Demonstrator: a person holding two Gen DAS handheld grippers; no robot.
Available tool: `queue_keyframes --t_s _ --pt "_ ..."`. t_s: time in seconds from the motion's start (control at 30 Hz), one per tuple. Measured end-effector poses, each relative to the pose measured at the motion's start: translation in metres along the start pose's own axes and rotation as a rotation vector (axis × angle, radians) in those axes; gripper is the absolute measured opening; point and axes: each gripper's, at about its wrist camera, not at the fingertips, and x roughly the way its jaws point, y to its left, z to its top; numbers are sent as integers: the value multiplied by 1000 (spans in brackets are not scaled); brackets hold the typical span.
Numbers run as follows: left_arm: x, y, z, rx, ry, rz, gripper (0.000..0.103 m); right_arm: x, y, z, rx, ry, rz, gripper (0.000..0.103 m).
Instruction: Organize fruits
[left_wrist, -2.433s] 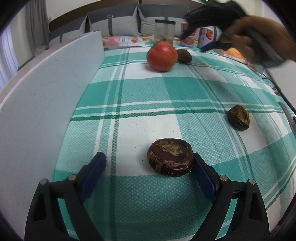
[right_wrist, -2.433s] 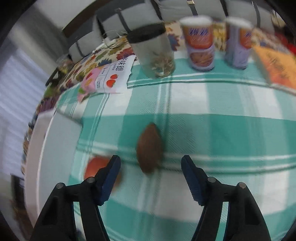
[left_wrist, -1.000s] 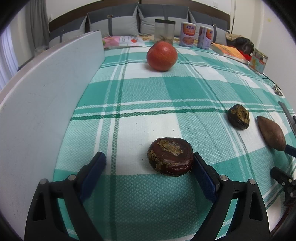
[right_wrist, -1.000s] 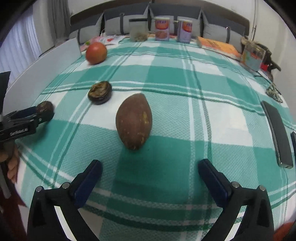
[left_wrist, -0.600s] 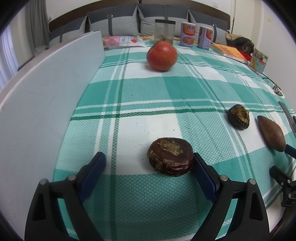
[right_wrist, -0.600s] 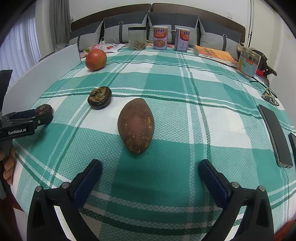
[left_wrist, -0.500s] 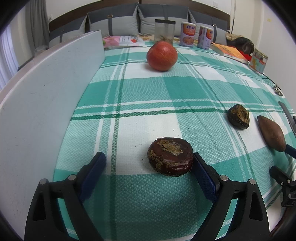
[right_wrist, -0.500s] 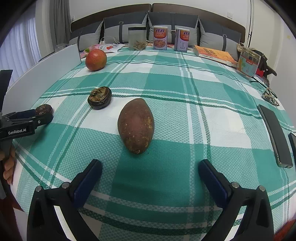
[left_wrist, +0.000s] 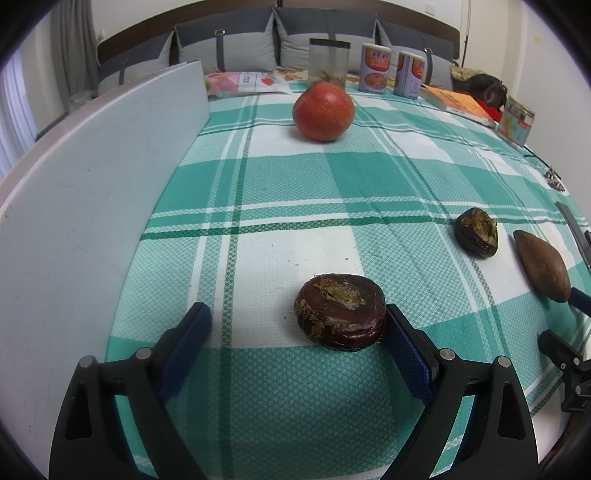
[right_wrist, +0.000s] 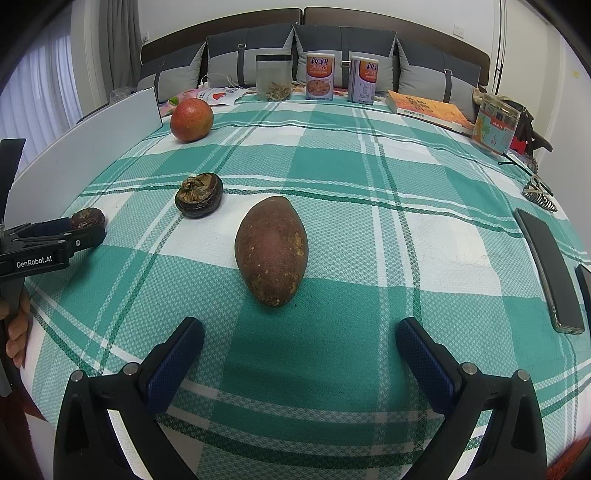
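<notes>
Resting now on the checked cloth, the brown oval fruit lies at 12 o'clock from the right gripper, whose fingers stand wide and empty; moments ago it sat far back beside the red round fruit, so one fruit has joined the near row. The left gripper hasn't stirred, fingers wide, the flat dark fruit touching its right pad, ungripped
</notes>
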Motion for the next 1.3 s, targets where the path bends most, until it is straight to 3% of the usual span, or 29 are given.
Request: queue_keyframes --t_s 0.1,0.2,0.33,0.4,0.5,0.57,0.67,0.73,0.77,0.83,0.87,1.0,1.07,1.1,1.13,1.2,1.3 --pt "0 3 1 11 18 -44 96 0 0 0 0 0 0 103" --pt "-7 13 0 43 56 -172 96 0 0 0 0 1 0 103" --pt "-18 28 9 -61 76 -321 95 1 -1 6 -7 47 18 103" --pt "-23 22 11 -19 65 -285 95 2 -6 18 -6 129 71 103" --pt "-24 1 9 103 59 -179 93 -4 -21 42 63 182 198 102" --pt "-22 -6 9 125 65 -166 76 -6 -23 61 73 217 220 101" --pt "-10 -6 8 113 118 -163 59 7 -8 89 10 340 234 96" --pt "-11 -4 6 117 111 -149 54 24 4 99 -35 426 200 82" --pt "-12 -3 6 113 104 -156 42 35 9 101 -52 465 180 78" --pt "-14 0 5 94 100 -170 40 49 12 99 -58 511 148 48" --pt "-15 3 5 81 95 -180 40 53 12 99 -49 517 139 39" --pt "-24 12 7 3 85 -229 40 38 -3 97 53 457 181 39" --pt "-33 13 11 -39 80 -276 38 23 -18 91 172 423 267 39" --pt "-39 13 14 -59 77 -310 27 17 -26 87 241 406 328 39" --pt "-45 14 16 -79 82 -339 9 11 -33 82 317 393 398 39" --pt "-57 20 23 -143 90 -412 6 1 -42 73 451 372 531 39" --pt "-72 39 35 -259 64 -490 6 -7 -27 79 539 341 664 39"
